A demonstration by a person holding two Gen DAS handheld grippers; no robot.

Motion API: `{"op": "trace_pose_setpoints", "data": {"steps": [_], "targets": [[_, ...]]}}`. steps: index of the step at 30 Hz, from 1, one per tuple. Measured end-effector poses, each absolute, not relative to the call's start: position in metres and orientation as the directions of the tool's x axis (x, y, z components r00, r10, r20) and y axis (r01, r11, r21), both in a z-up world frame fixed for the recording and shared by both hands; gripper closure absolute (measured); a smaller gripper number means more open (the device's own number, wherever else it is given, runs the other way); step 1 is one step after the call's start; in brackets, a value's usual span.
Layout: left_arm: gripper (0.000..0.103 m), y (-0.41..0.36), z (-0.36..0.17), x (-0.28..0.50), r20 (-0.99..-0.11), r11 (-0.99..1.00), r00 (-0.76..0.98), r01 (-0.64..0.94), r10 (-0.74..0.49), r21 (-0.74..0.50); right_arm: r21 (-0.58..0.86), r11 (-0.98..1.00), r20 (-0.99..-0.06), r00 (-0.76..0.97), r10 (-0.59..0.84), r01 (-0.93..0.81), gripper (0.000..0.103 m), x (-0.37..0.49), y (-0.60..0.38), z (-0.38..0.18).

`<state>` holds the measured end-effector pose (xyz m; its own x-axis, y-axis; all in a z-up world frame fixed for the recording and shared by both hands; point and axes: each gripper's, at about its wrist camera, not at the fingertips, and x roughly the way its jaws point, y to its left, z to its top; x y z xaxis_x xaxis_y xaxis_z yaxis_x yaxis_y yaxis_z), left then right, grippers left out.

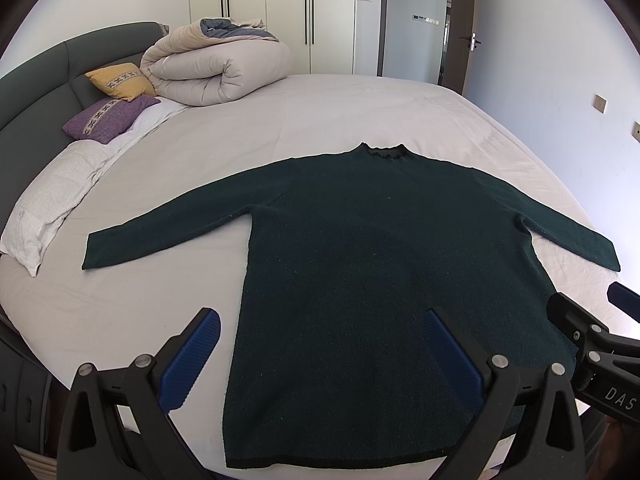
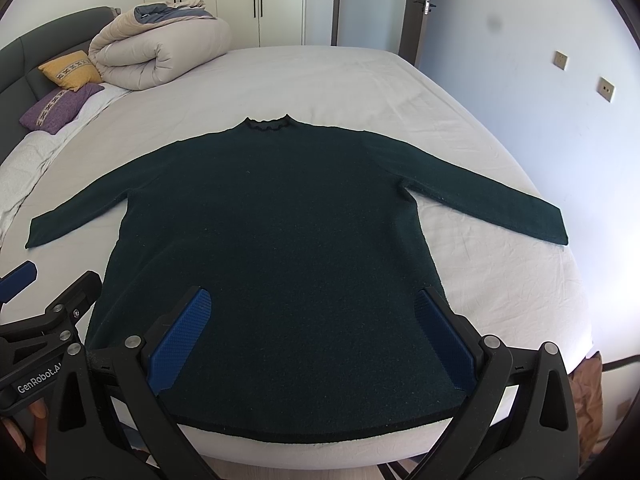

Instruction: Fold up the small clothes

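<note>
Lying flat on the bed (image 1: pixel 360 112), a dark green sweater (image 1: pixel 360 248) has both sleeves spread out and its collar pointing away. The left gripper (image 1: pixel 320 352) and right gripper (image 2: pixel 312 332) hover over its hem, fingers spread wide, gripping nothing.
</note>
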<state>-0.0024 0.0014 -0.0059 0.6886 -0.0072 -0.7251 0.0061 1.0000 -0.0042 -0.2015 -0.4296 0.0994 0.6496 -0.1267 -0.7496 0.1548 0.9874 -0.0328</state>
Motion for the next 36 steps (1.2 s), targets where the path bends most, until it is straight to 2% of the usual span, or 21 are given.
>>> {"op": "trace_pose_setpoints", "data": {"steps": [36], "targets": [[0.0,0.0055,-0.0129,-0.0055,-0.733,1.0,0.68,0.004,-0.014,-0.015,-0.036,0.988,-0.752,0.647,-0.128,0.153,0.0,-0.2024,-0.4258,0.0968]]}}
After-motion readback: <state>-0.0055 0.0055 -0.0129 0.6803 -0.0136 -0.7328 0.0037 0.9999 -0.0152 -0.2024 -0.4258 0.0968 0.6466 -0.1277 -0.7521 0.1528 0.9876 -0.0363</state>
